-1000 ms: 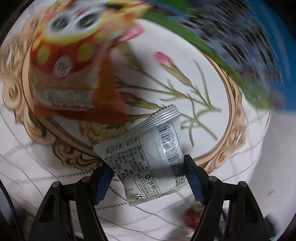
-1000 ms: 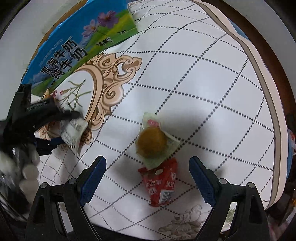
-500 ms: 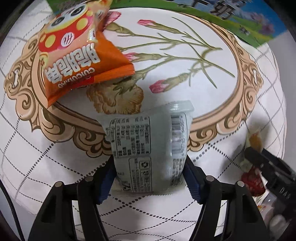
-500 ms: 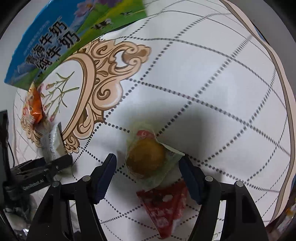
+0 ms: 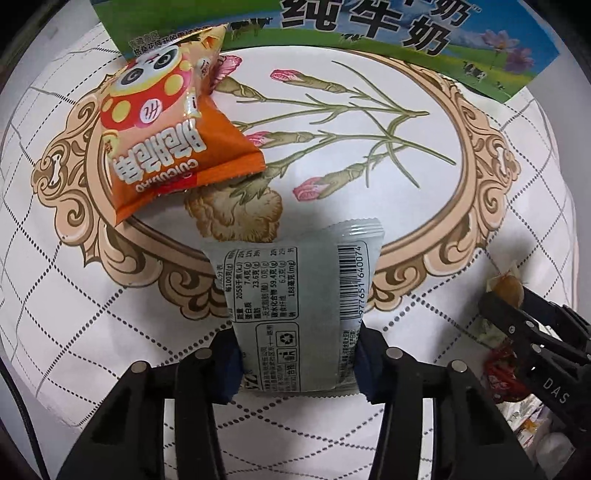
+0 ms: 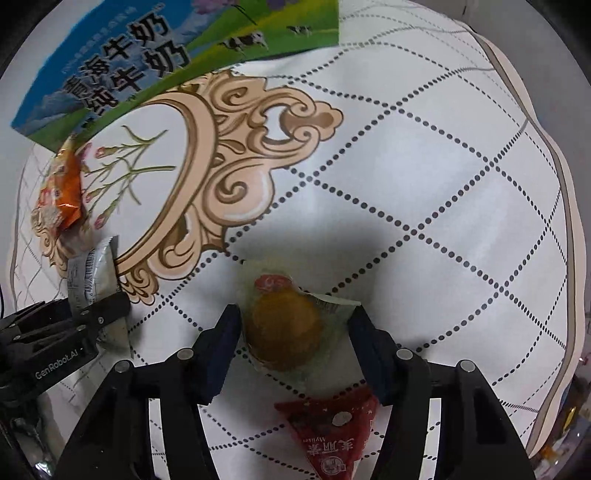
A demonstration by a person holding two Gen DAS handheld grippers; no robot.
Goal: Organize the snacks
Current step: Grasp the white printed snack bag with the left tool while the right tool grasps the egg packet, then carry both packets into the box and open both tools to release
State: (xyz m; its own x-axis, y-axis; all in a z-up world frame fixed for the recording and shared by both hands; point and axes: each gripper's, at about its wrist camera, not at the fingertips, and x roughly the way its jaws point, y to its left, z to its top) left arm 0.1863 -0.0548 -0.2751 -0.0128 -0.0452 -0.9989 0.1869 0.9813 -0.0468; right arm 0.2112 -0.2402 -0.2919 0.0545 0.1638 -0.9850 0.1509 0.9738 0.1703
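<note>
My left gripper points down and is shut on the lower end of a grey snack packet, label side up, held just above the patterned tablecloth. An orange puffed-snack bag lies at the upper left, inside the printed oval. My right gripper straddles a brown round pastry in a clear wrapper. Its jaws are closing, and the pads stand at the wrapper's edges without squeezing it. A red triangular packet lies just below the pastry, between the fingers' bases.
A blue-and-green milk carton lies flat at the cloth's far edge, also seen as the carton behind the orange bag. The table edge curves down the right. More small wrapped snacks sit at the lower right.
The left jaws have closed tight on the grey packet and shifted it away from the orange bag. The right gripper has come down over the pastry and its jaws have narrowed around it.
</note>
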